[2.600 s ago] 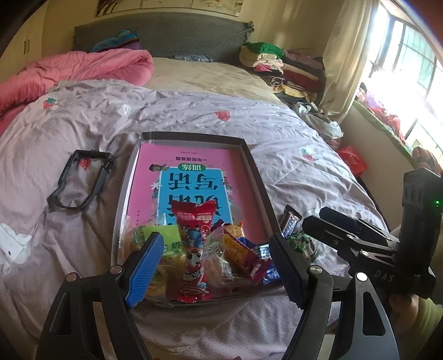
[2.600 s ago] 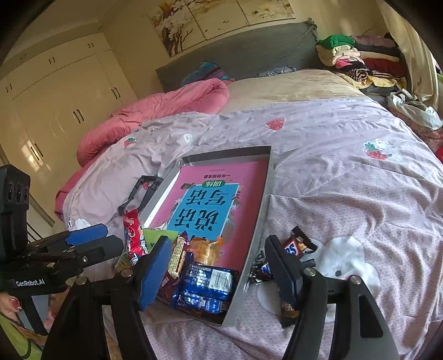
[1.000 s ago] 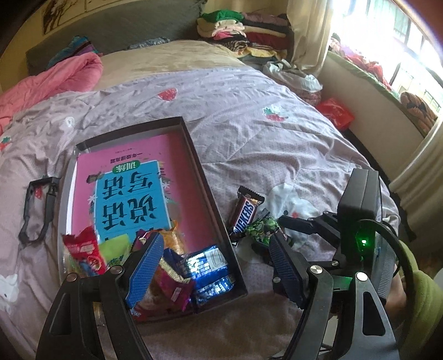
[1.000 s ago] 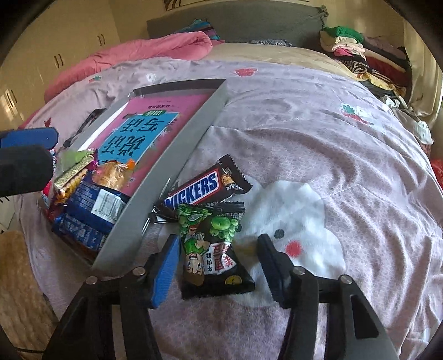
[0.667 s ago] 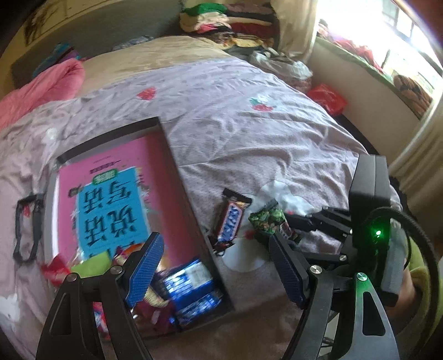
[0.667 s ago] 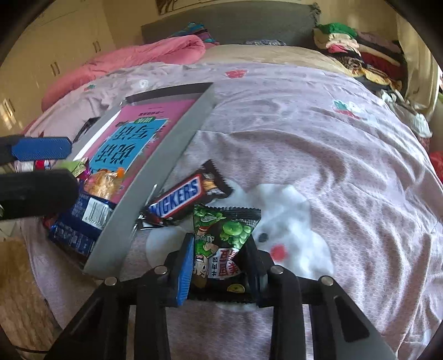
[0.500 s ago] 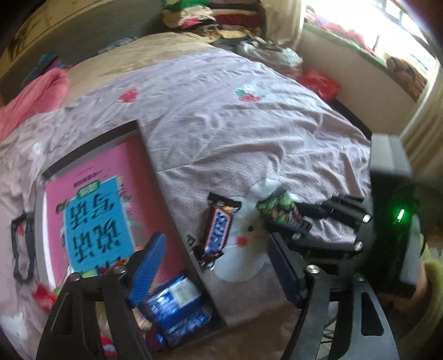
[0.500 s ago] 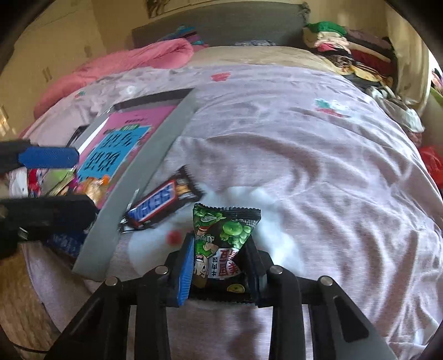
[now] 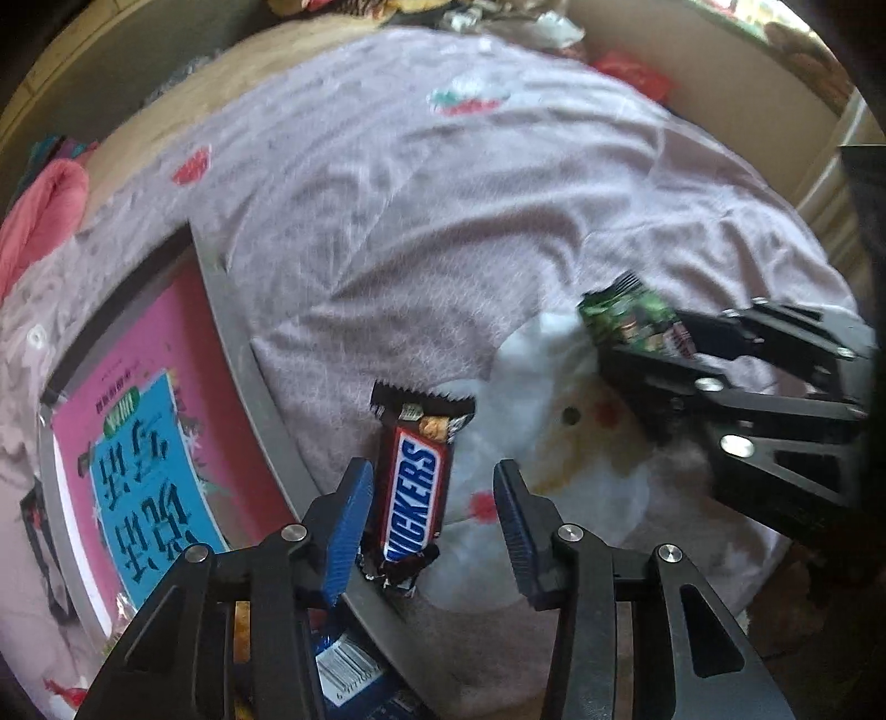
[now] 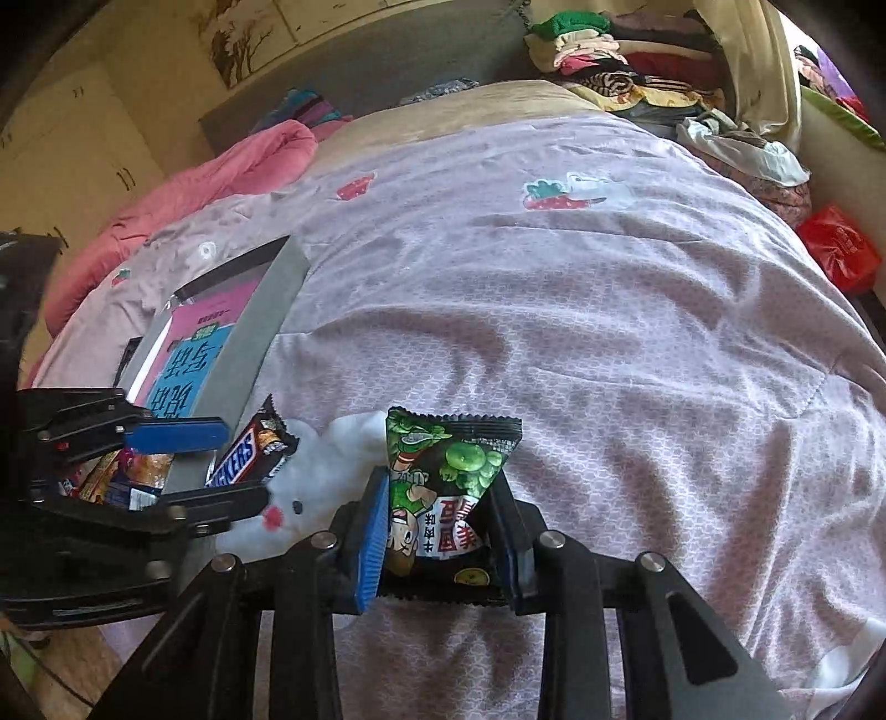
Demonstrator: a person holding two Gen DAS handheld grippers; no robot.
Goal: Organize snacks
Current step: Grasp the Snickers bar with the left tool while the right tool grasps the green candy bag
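Lilac bedspread fills the left wrist view; Snickers bar lies between the left gripper's closing jaws, against the left pad, right pad clear. Right wrist view: right gripper, angled downward, pinches the green snack packet above the bedspread.

A: We call this a home bedroom?
B: Yep, we've got a bed with a pink quilt, wardrobe doors, folded clothes piled by the headboard.

Glossy foil Snickers bar on matt, wrinkled cloth quilt (faintly patterned)
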